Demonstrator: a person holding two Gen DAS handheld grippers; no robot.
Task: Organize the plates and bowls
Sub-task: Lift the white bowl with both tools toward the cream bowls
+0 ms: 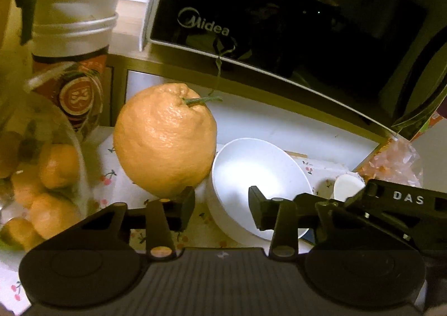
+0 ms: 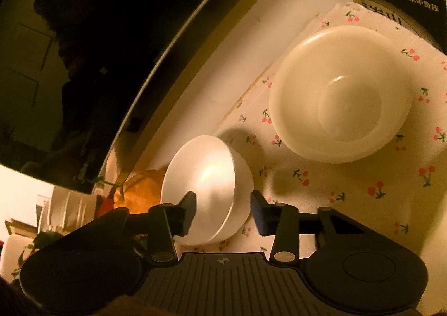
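Two grippers angle down at a cherry-print cloth (image 2: 349, 190) on the tabletop, under a black Midea microwave (image 1: 279, 22). Left gripper (image 1: 222, 208) and right gripper (image 2: 223, 211), fingers part-closed, each straddle the small white bowl's (image 2: 204, 176) rim, contact unclear. Beside it sit a big orange (image 1: 164, 139) and a larger cream bowl (image 2: 340, 92).

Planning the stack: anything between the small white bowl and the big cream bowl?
Nothing visible. Only bare cherry-print cloth lies between the small white bowl and the cream bowl; the orange sits on the small bowl's other side.
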